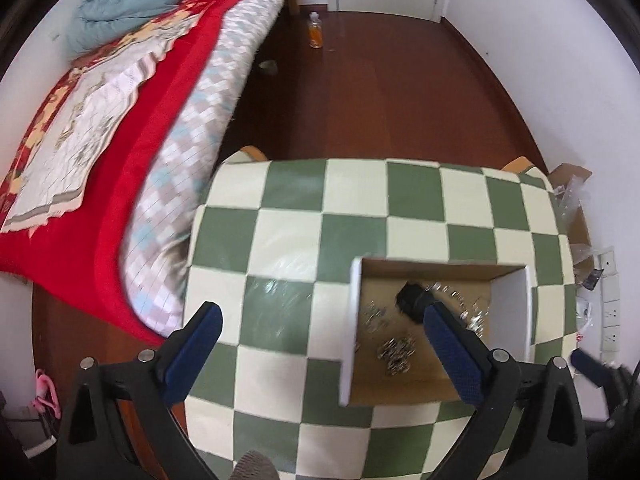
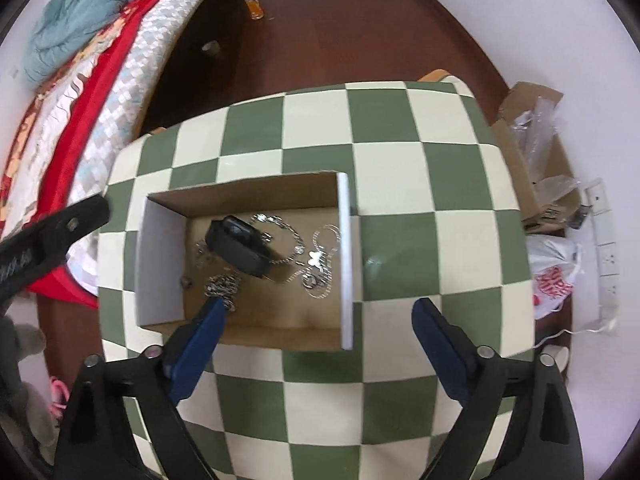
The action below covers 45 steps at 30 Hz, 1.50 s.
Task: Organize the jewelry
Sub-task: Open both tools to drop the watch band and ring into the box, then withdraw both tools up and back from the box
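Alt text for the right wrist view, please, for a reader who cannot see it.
An open cardboard box on a green-and-cream checked table holds silver chains and a black case. The right tongs hang open above it, empty. A bed with a red cover stands at left.

On my checkered bench (image 2: 400, 184): one open cardboard box (image 2: 244, 192), one black case (image 2: 236, 246) inside it, and several silver chains (image 2: 320, 264), too tangled to count. One orange bottle (image 2: 255, 4) stands on the floor.
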Each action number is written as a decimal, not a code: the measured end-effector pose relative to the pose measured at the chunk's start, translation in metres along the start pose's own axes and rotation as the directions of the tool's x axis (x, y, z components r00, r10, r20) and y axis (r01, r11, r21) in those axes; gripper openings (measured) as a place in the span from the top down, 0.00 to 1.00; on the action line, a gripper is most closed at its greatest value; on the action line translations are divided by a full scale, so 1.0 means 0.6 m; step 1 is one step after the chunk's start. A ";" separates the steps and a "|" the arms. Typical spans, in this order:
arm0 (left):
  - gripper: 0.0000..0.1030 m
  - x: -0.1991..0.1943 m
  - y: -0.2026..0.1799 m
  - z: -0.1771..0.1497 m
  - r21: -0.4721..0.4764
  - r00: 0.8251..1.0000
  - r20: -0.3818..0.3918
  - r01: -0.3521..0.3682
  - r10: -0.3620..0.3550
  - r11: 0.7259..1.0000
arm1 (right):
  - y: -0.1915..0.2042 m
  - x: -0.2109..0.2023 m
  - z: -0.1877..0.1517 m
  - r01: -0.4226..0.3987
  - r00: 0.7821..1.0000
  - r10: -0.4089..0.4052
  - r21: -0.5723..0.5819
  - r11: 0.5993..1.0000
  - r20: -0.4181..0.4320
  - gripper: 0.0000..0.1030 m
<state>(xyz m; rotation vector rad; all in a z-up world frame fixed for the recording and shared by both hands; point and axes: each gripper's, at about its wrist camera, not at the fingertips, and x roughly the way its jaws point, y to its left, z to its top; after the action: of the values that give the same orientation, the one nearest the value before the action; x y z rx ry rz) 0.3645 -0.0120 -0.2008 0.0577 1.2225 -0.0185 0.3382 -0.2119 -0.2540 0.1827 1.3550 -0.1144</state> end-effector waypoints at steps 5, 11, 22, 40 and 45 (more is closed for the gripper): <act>0.00 0.002 0.016 -0.050 -0.037 1.000 -0.009 0.006 -0.007 0.999 | -0.003 -0.003 -0.026 0.043 0.999 -0.044 -0.019 0.999 -0.021 0.02; 0.00 -0.010 0.010 -0.102 -0.033 1.000 -0.018 0.020 -0.020 0.999 | -0.006 -0.022 -0.063 0.065 0.998 -0.065 -0.038 0.997 -0.006 0.02; 0.00 -0.129 -0.003 -0.161 0.000 0.994 0.108 0.011 -0.011 1.000 | -0.026 -0.113 -0.134 0.074 0.993 -0.071 -0.027 0.997 0.089 0.02; 0.00 -0.411 0.038 -0.246 -0.029 0.928 0.370 0.045 -0.031 0.999 | -0.018 -0.412 -0.258 0.082 0.919 -0.054 -0.056 0.995 0.390 0.02; 0.00 -0.461 0.042 -0.259 -0.030 0.924 0.380 0.068 -0.052 0.997 | -0.010 -0.480 -0.283 0.087 0.900 -0.046 -0.075 0.993 0.433 0.02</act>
<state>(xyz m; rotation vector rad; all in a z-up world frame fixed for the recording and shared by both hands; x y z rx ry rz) 0.1253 0.0172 0.0074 -0.0212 0.8352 -0.0543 0.1131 -0.1913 -0.0072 0.0271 0.9201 -0.1401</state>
